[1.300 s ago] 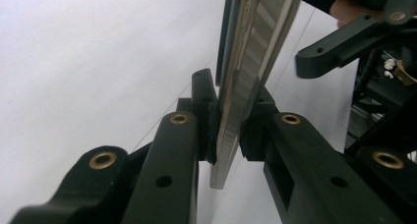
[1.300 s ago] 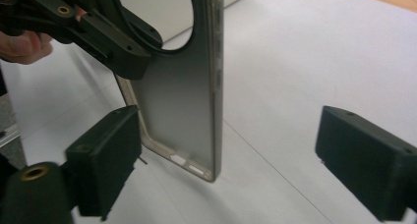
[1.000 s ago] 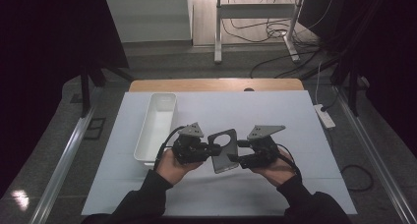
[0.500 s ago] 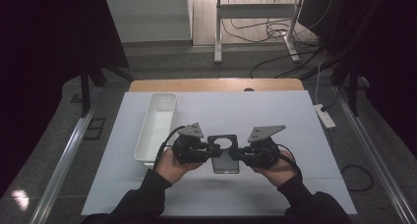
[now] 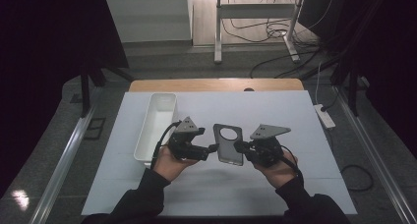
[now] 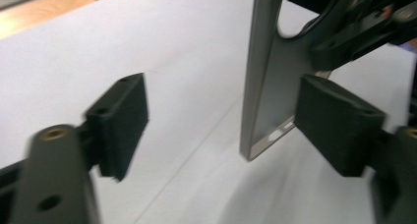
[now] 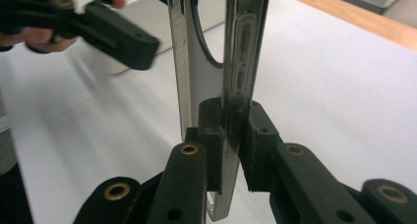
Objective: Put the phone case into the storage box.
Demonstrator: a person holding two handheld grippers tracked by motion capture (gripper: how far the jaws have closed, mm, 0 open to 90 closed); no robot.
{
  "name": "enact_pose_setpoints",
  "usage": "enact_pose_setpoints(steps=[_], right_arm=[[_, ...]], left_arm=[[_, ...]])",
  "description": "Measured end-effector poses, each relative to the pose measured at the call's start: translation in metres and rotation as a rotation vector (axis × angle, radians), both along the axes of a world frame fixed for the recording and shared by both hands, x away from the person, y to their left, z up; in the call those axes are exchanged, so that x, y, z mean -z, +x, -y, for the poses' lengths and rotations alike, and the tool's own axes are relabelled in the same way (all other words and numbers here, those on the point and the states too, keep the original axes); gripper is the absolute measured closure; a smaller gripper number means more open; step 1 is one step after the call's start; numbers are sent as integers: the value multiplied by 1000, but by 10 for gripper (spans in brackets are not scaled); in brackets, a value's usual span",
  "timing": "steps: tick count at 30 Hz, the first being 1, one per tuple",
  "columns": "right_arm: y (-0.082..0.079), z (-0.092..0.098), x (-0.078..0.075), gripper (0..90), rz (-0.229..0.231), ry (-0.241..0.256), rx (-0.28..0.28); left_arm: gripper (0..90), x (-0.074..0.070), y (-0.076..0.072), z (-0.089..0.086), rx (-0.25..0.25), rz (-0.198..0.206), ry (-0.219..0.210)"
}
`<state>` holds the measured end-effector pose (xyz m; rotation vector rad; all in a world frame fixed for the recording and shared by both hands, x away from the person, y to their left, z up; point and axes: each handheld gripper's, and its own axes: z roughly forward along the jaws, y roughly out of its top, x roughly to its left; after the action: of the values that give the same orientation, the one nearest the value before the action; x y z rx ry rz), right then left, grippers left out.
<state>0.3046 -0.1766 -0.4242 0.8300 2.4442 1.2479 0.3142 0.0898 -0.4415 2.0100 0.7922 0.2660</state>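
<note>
A dark grey phone case with a round camera hole hangs above the white mat between both hands. My right gripper is shut on its right edge; in the right gripper view the pads pinch the thin case wall. From the left, my left gripper stands open. In the left gripper view the case edge lies between the wide-apart jaws, close by the right pad, with the left pad far off it.
A long white tray lies on the mat just left of my left hand. The wooden table edge runs along the back. A power strip and cables are on the floor to the right.
The case has turned from a tilt to lie straight along the table and sits slightly higher. Both hands have drawn a little apart.
</note>
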Motion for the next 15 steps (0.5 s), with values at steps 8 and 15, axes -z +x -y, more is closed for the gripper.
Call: enact_pose_setpoints(steps=[8,15], right_arm=[[-2,1,0,805,28,-10,85],[-5,-2,2,805,12,9,111]], left_arm=[[30,2,1,-1,-27,-5,9],[29,3,1,-1,-22,-15,11]])
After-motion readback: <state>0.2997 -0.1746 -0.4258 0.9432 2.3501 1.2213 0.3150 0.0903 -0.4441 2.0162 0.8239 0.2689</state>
